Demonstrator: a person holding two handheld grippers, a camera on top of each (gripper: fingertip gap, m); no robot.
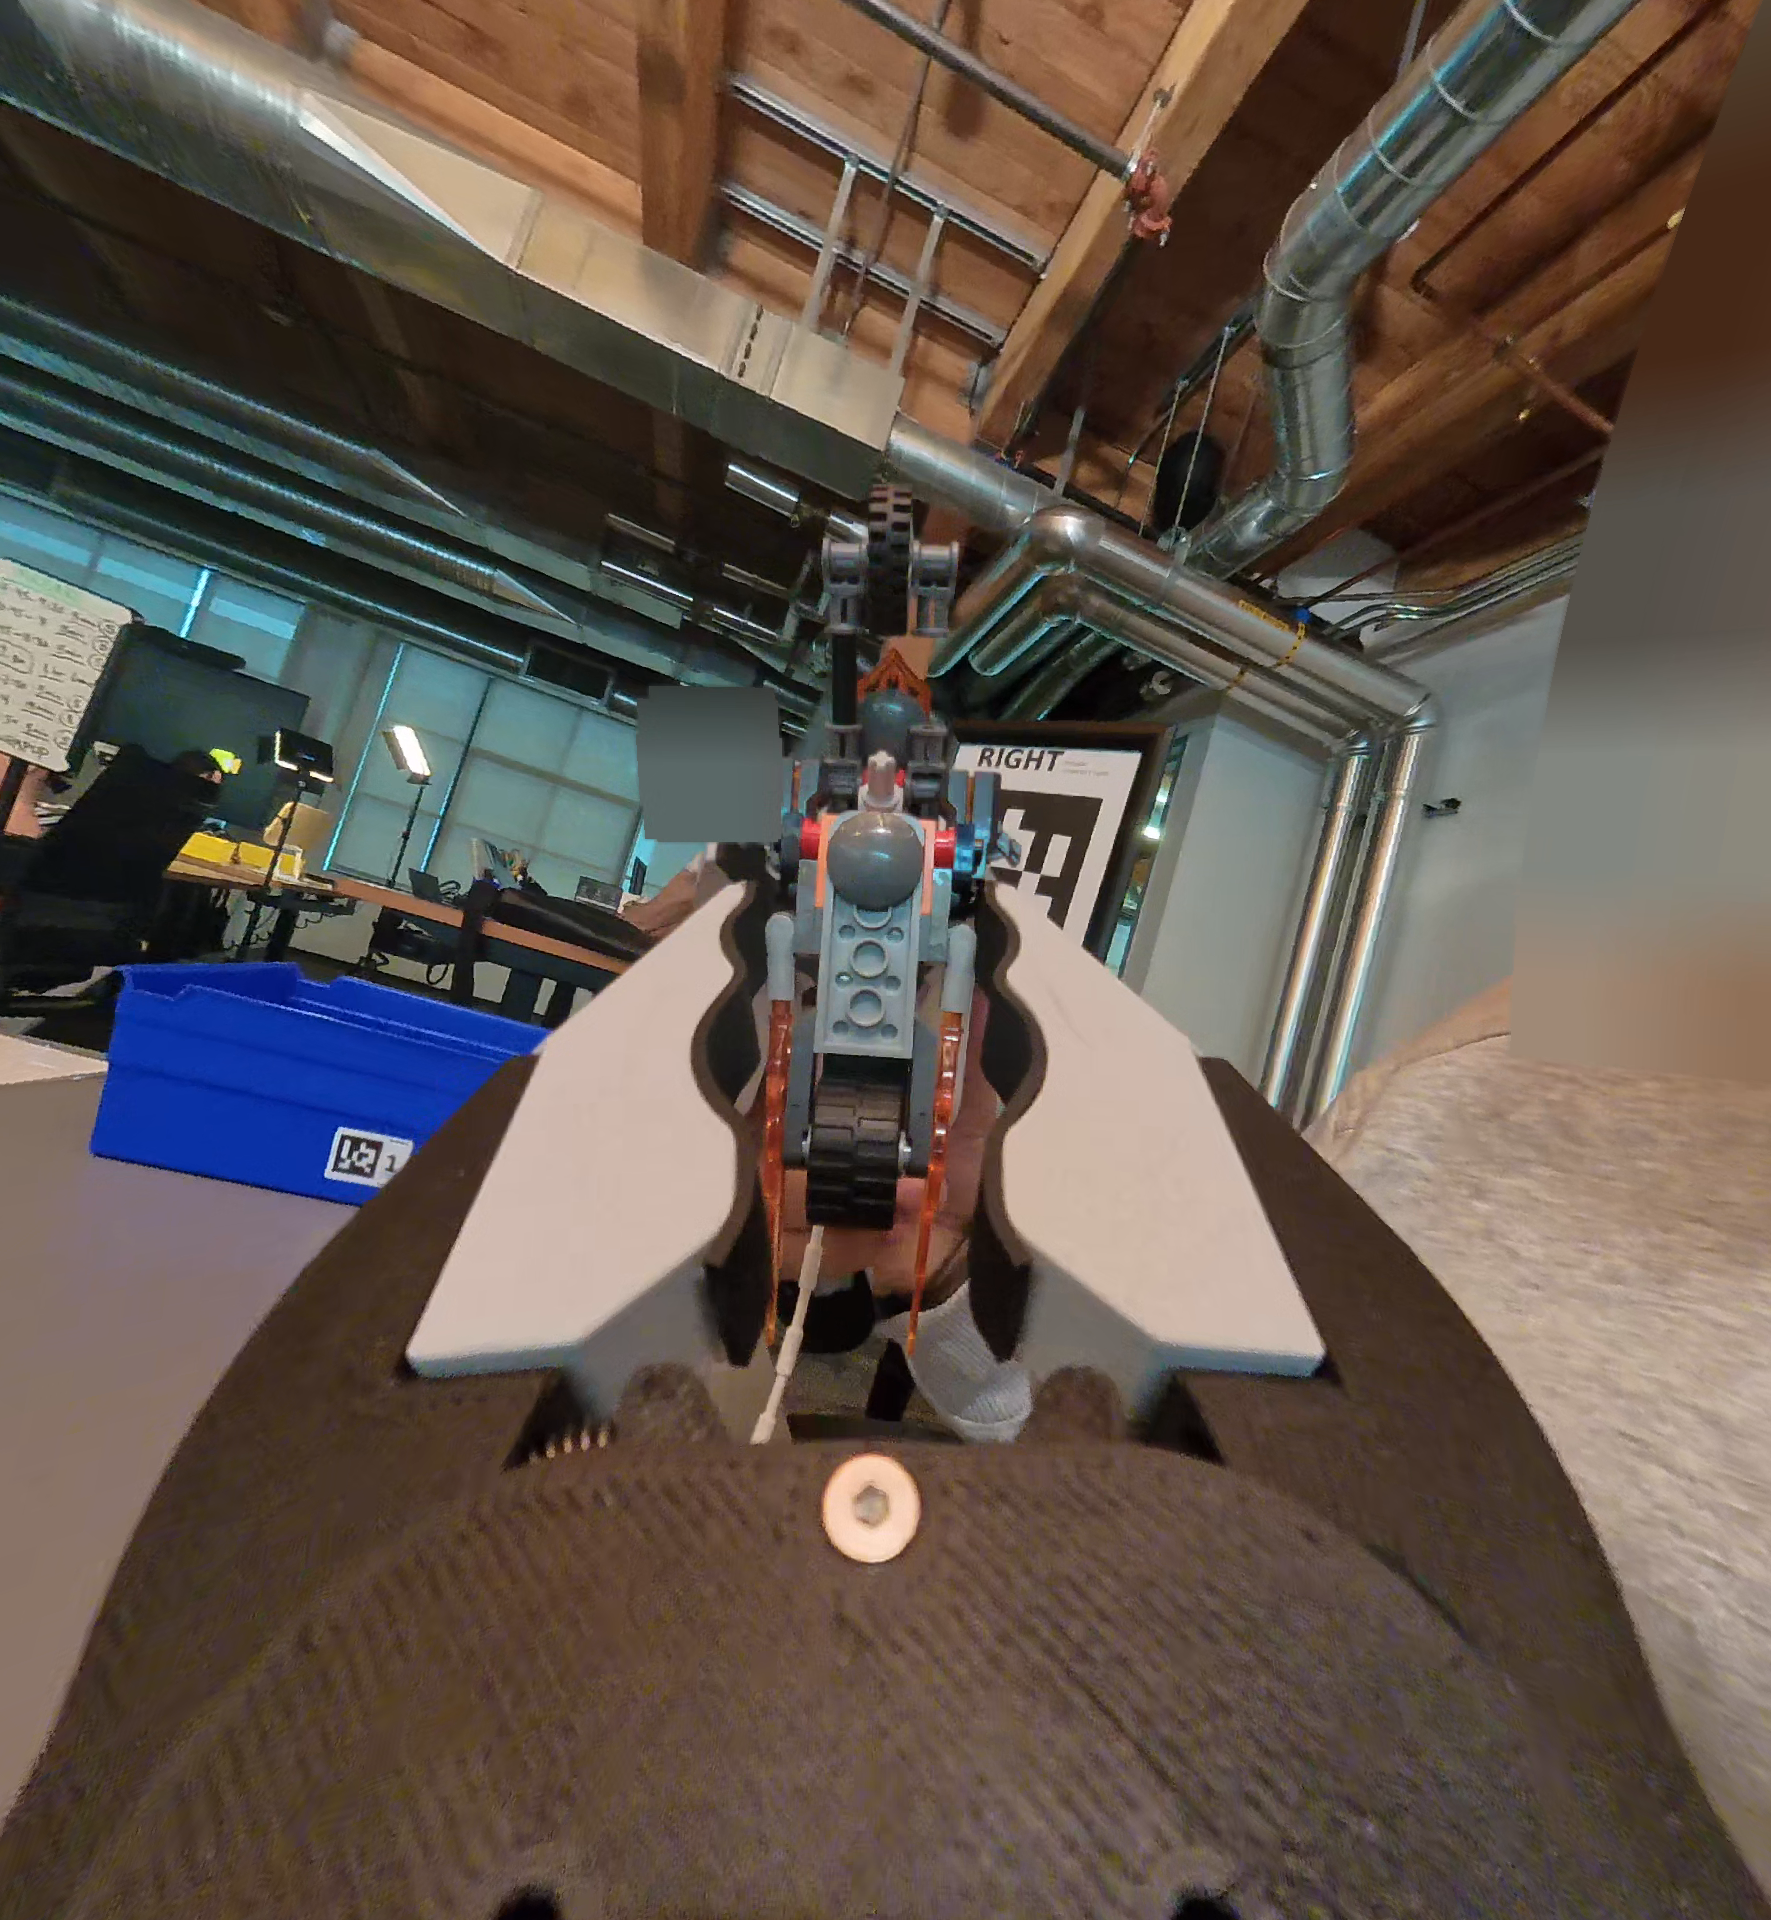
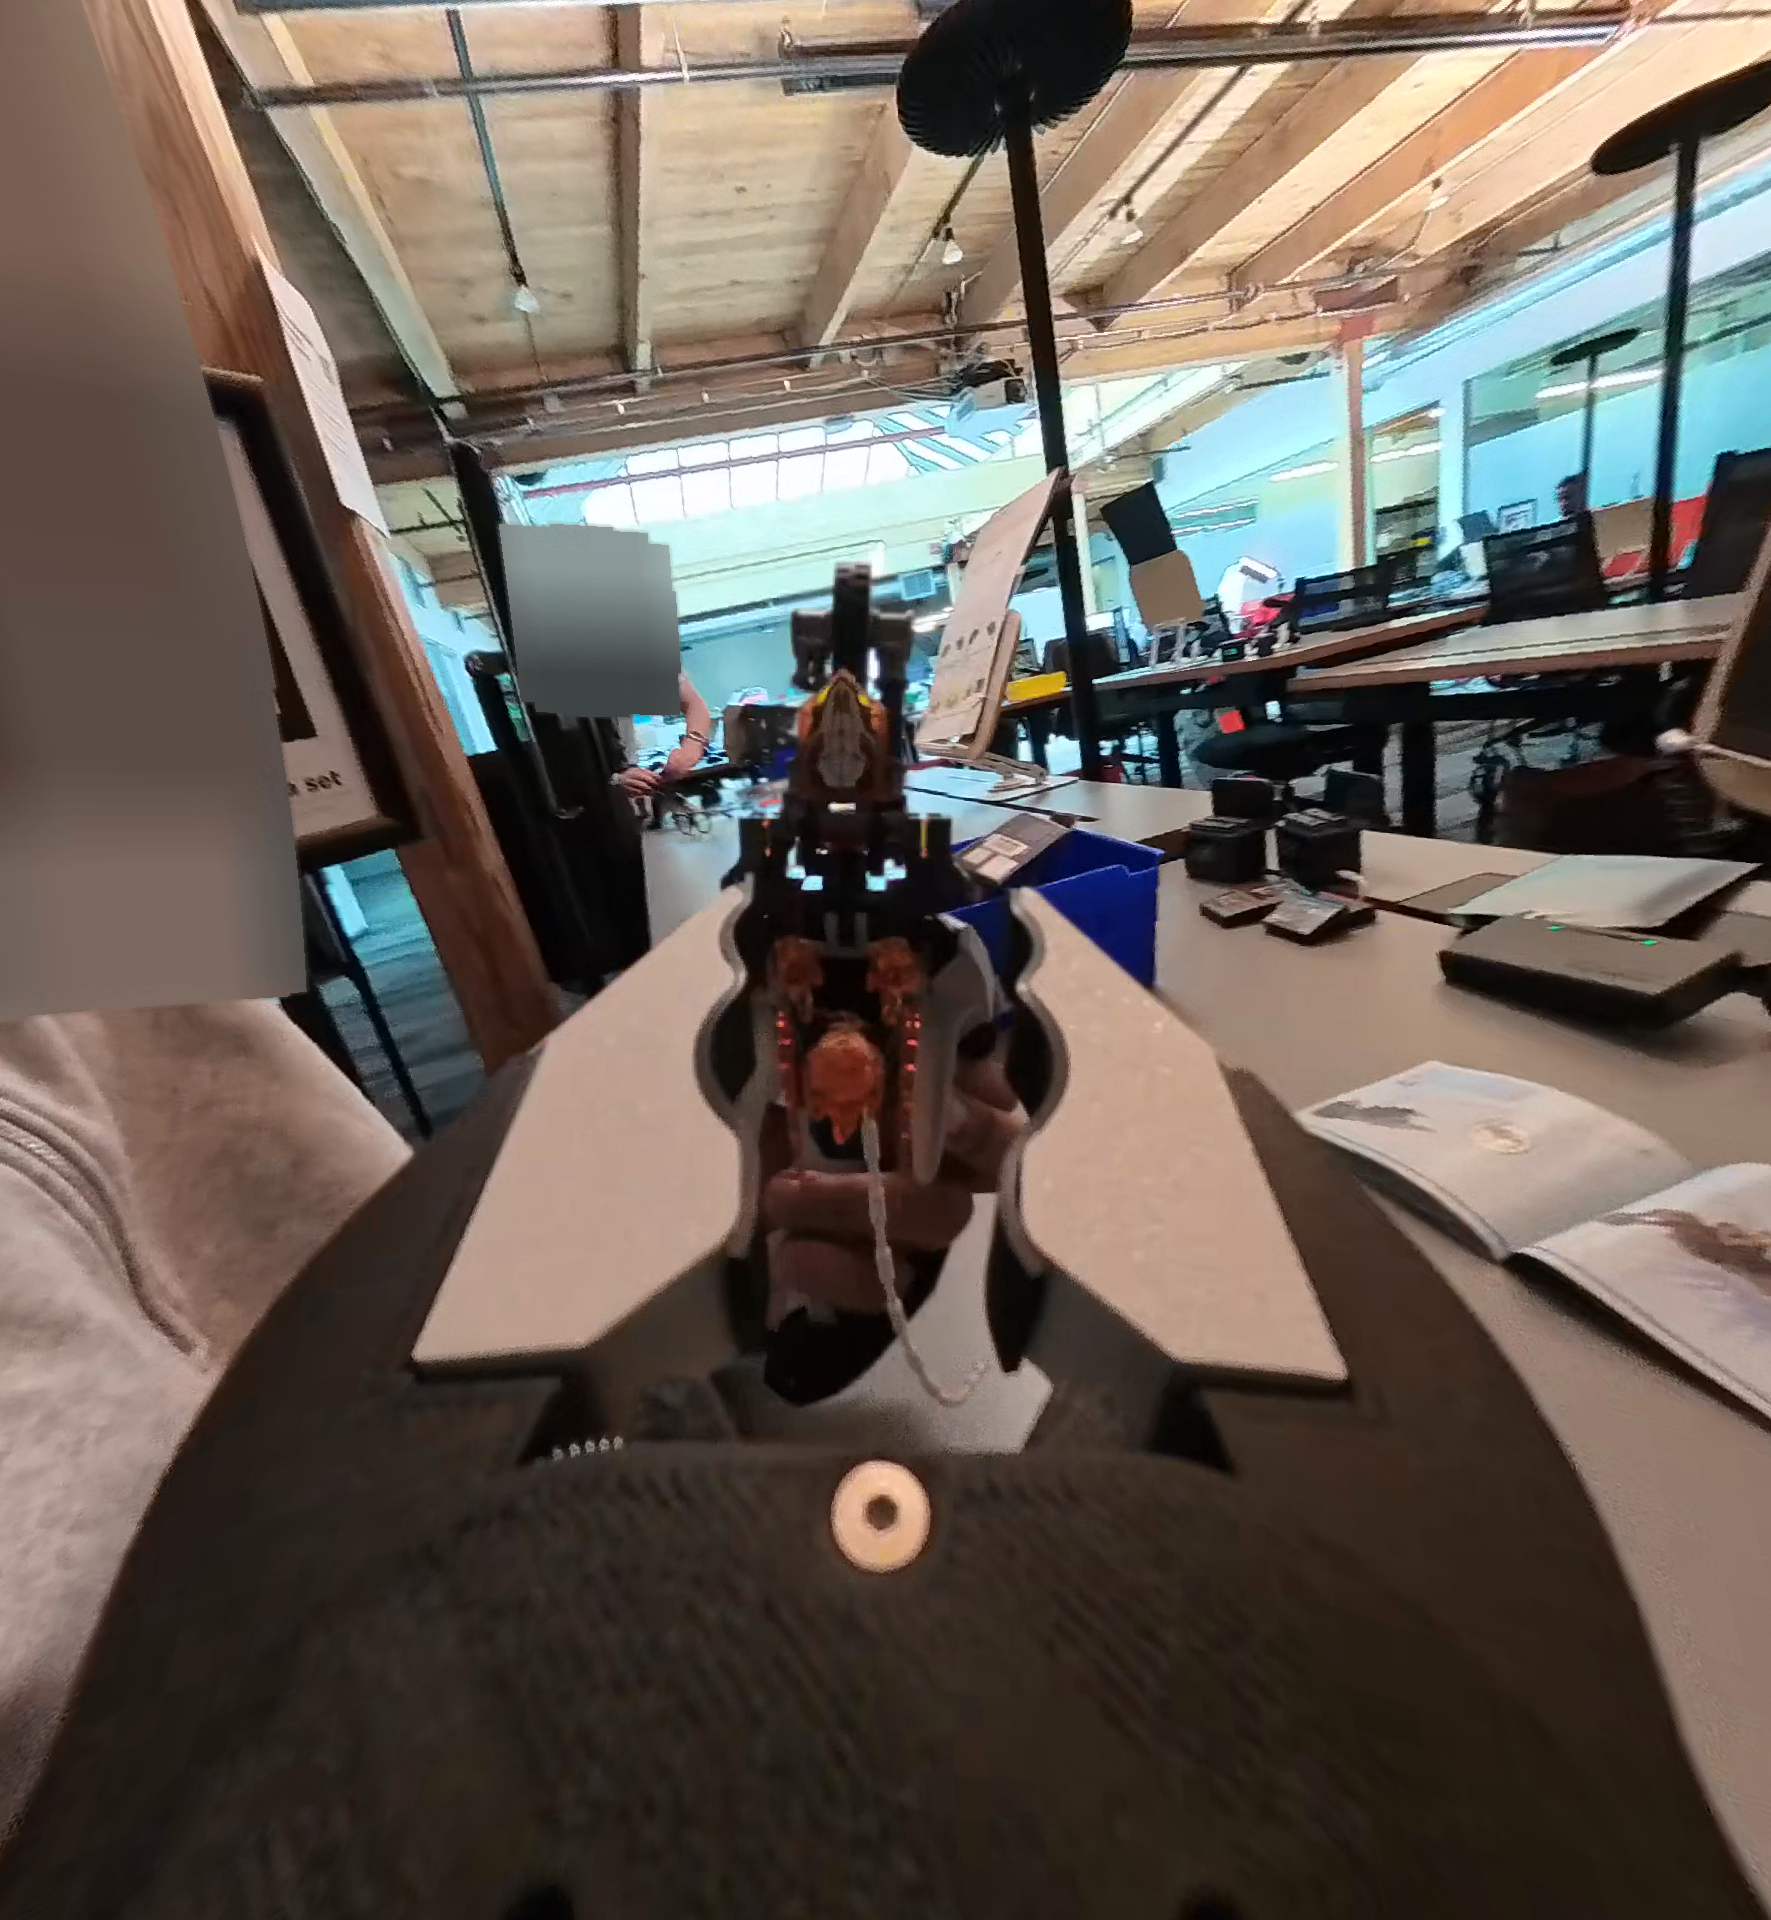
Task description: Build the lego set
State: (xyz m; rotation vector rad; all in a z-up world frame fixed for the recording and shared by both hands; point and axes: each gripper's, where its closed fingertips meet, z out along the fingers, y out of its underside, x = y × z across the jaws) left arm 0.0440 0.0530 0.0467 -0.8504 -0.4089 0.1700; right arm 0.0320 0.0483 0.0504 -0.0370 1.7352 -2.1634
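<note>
Both grippers, left gripper (image 1: 865, 914) and right gripper (image 2: 865, 935), have jaws clamped on the lego model (image 1: 865, 966), held aloft above the table (image 2: 1380, 997); uneven pulling could snap pieces apart.

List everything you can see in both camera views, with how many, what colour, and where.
Lego model: one, grey, black and orange, held up between both pairs of fingers.
Bin: one, blue, on the table behind the model.
Booklet: one, pale blue, open on the table, right of the right view.
Flat box: one, black, on the table beyond the booklet.
Table: one, grey.
Left hand-held gripper: one, grey fingers, shut on the model.
Right hand-held gripper: one, grey fingers, shut on the model.
</note>
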